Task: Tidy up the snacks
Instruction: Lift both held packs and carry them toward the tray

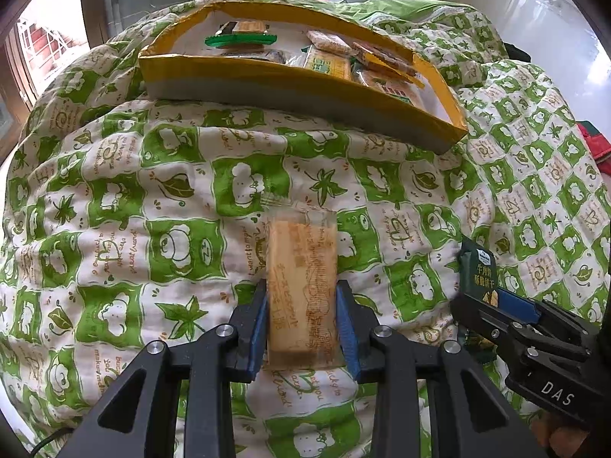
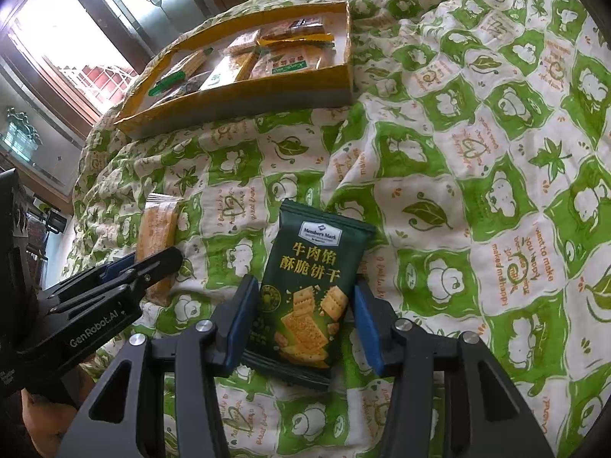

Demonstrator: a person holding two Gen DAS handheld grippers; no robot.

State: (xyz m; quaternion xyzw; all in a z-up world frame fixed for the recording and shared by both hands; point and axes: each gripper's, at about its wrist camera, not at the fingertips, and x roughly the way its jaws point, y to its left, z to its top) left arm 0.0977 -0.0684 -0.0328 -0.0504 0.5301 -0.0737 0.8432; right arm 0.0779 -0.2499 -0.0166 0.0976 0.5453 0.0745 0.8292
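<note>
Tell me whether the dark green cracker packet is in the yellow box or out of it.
Out. The dark green cracker packet lies on the quilt between the right gripper fingers, well short of the yellow box.

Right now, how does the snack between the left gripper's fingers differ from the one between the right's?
The clear-wrapped biscuit bar is see-through, so its tan biscuits show; the dark green cracker packet is opaque, with printed crackers and Chinese text. The bar is long and narrow; the packet is wider and squarer. The left gripper has its pads against the bar's sides; the right gripper shows a gap on one side of the packet. Both lie on the green quilt, outside the yellow box.
</note>
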